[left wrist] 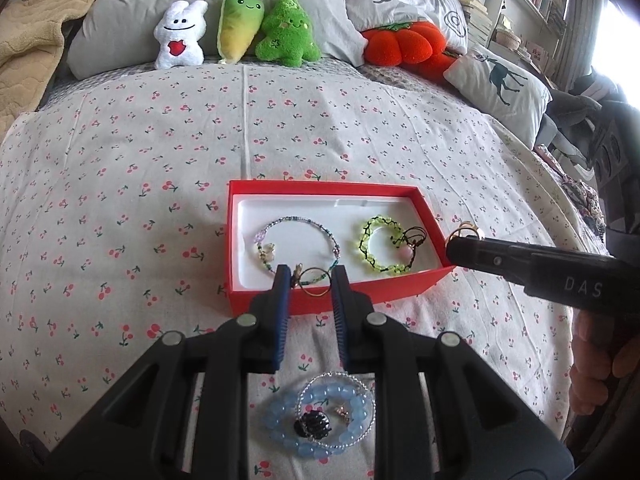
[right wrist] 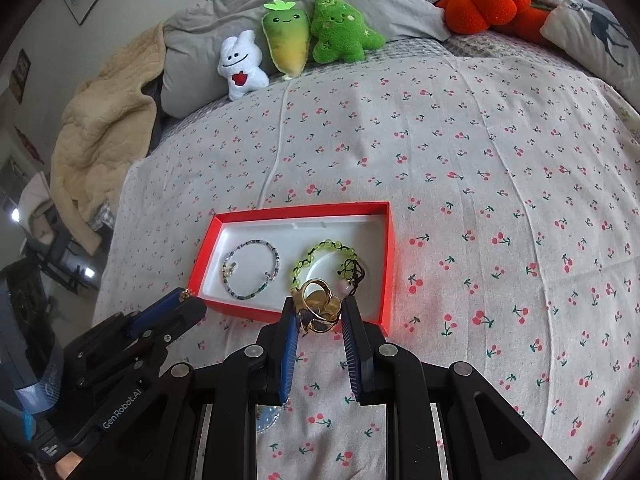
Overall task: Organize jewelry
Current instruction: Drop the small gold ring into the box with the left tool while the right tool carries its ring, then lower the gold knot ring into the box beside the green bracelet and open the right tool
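Note:
A red box (left wrist: pixel 432 216) with a white liner lies on the bed and also shows in the right wrist view (right wrist: pixel 390 264). In it lie a thin beaded bracelet (left wrist: pixel 332 240) and a green bead bracelet (left wrist: pixel 366 240). My left gripper (left wrist: pixel 310 278) is shut on a thin gold ring (left wrist: pixel 316 280) over the box's near edge. My right gripper (right wrist: pixel 318 310) is shut on a chunky gold ring (right wrist: pixel 316 304) above the box's near right corner. A blue bead bracelet (left wrist: pixel 280 436) with a dark charm lies on the sheet below my left gripper.
The cherry-print sheet (left wrist: pixel 160 184) covers the bed. Plush toys (left wrist: pixel 240 28), an orange pumpkin cushion (left wrist: pixel 404 46) and pillows line the far side. A beige blanket (right wrist: pixel 104 140) hangs at the left, shelves stand at the far right.

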Demonstrator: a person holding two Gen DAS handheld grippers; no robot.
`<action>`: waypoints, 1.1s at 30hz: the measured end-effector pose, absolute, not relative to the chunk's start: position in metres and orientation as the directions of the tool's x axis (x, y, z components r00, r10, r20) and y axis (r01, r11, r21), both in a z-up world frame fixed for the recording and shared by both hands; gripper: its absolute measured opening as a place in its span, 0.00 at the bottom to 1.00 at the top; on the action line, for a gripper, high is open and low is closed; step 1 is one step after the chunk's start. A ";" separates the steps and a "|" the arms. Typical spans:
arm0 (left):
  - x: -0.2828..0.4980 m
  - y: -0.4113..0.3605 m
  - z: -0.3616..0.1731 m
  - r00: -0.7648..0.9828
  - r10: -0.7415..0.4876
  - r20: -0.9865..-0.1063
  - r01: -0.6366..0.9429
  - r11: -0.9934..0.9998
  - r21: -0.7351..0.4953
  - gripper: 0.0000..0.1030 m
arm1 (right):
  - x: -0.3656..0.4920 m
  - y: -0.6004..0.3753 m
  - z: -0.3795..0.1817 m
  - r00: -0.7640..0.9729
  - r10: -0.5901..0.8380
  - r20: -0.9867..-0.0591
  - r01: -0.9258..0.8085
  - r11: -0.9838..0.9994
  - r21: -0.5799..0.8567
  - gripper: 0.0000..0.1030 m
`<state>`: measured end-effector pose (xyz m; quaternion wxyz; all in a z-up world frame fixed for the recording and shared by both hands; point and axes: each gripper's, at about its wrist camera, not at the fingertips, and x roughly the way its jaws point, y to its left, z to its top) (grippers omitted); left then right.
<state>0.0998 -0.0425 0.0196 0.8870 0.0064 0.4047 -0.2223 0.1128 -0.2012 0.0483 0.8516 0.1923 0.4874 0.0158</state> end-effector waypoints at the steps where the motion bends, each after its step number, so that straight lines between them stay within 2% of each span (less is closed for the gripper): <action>1: 0.103 -0.045 0.018 0.576 -0.381 -0.723 0.395 0.904 -0.161 0.21 | 0.114 -0.204 0.048 0.526 0.215 -0.823 0.164 0.924 0.346 0.21; 15: 0.118 -0.063 0.003 0.581 -0.339 -0.740 0.375 0.918 -0.126 0.22 | 0.122 -0.212 0.040 0.506 0.224 -0.833 0.156 0.926 0.343 0.21; 20: 0.111 -0.059 0.010 0.600 -0.327 -0.730 0.355 0.927 -0.122 0.42 | 0.122 -0.214 0.040 0.502 0.222 -0.836 0.160 0.926 0.342 0.21; 25: 0.099 -0.050 0.020 0.614 -0.301 -0.730 0.337 0.936 -0.103 0.52 | 0.125 -0.210 0.041 0.503 0.213 -0.837 0.156 0.931 0.331 0.21; 33: 0.088 -0.015 0.016 0.582 -0.223 -0.782 0.263 0.962 -0.079 0.55 | 0.135 -0.200 0.038 0.494 0.174 -0.852 0.138 0.952 0.275 0.21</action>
